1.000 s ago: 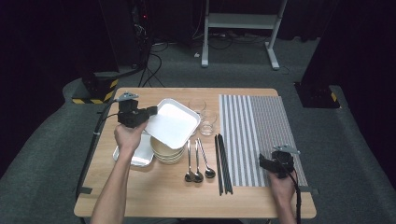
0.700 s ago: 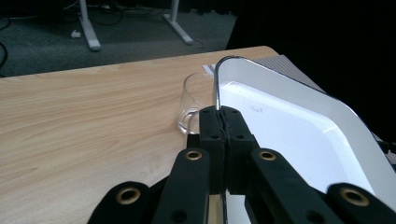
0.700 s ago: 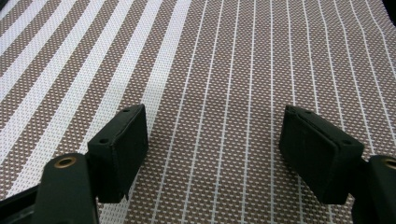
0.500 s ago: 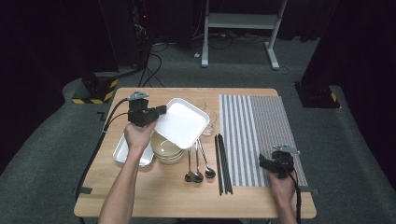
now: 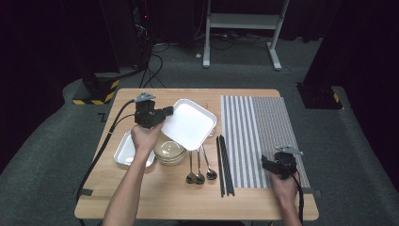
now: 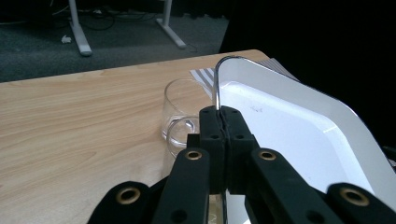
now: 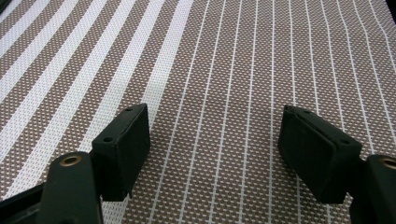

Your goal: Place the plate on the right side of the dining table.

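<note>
We hold the white tray (image 5: 189, 123) tilted in the air above the stacked bowls (image 5: 169, 151), beside a glass (image 6: 180, 116); our left gripper (image 5: 165, 113) is clamped on its rim. Our right gripper (image 7: 215, 149) rests over the striped mat (image 5: 263, 136), jaws apart

Brightly lit table (image 5: 155, 207) amid dark surroundings, soft shadows, perhaps slight glare on white tray (image 6: 299, 126).

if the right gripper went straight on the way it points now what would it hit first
Most likely the striped placemat. The right gripper has its jaws open and tips down toward the mat, with nothing else between or ahead of them. How far off the mat is can't be judged.
</note>
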Available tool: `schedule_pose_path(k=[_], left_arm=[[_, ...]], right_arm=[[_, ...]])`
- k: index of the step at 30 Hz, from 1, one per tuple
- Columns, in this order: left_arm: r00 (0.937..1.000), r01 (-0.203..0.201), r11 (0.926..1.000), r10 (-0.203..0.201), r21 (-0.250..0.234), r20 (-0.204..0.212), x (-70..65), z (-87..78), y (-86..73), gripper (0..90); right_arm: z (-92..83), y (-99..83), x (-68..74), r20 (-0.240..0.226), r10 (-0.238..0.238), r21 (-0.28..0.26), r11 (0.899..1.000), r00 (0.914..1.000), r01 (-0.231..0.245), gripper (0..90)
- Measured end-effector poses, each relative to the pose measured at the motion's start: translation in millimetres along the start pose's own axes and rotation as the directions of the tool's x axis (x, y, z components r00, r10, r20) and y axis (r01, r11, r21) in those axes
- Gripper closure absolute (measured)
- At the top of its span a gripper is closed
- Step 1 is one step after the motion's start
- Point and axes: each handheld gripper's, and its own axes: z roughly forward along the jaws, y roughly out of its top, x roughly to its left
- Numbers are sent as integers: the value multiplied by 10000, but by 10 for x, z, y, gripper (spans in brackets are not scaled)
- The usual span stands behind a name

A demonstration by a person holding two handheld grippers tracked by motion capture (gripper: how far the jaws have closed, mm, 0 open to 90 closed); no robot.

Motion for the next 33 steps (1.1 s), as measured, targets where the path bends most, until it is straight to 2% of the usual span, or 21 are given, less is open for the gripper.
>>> schedule_pose_path(k=[5, 9, 13, 17, 19, 21, 23, 24, 26, 28, 30, 33], left_arm=[[10000, 0, 10000, 0, 0, 78, -19, 26, -15, 887], [9997, 118, 9999, -116, -82, 224, -31, 39, -13, 887], [9997, 113, 9999, -115, 54, 212, -33, 67, -27, 887], [9997, 194, 9997, -196, 112, 124, -23, 71, -21, 887], [9998, 174, 9998, -175, 122, 138, -40, 72, -27, 887], [9998, 162, 9998, -163, 67, 148, -45, 77, -30, 888], [9996, 206, 9997, -207, 103, 177, -49, 111, -42, 887], [9995, 219, 9996, -222, 164, 213, -55, 137, -50, 887], [9998, 106, 9997, -109, 216, 139, -92, 171, -63, 887], [9994, -248, 9995, 243, 196, 267, -155, 199, -62, 887], [9993, -316, 9990, 310, 324, 211, -176, 260, -40, 887], [9987, -300, 9989, 284, 360, 427, -205, 314, -40, 887]], right_arm=[[3, 1, -5, -68, -141, -40, 9999, 9999, 140, 259], [14, 14, -50, -476, -429, -54, 9991, 9979, 427, 264], [15, 14, -50, -480, -447, -55, 9990, 9978, 445, 263], [19, 62, -42, -632, -611, 265, 9977, 9961, 629, 251], [19, 78, -22, -1025, -769, 246, 9965, 9918, 798, 251], [8, 92, 9, -1191, -893, 43, 9959, 9889, 904, 255], [-15, 111, 24, -1497, -782, -345, 9967, 9856, 738, 277], [-20, 126, 38, -1569, -832, -367, 9962, 9841, 784, 277], [-36, 146, 80, -1684, -1006, -473, 9945, 9806, 939, 279], [-56, 154, 98, -1898, -1103, -602, 9931, 9756, 1006, 263], [-52, 161, 89, -2211, -1086, -652, 9932, 9692, 964, 233], [-20, 218, 68, -2861, -953, -315, 9954, 9534, 900, 188]])
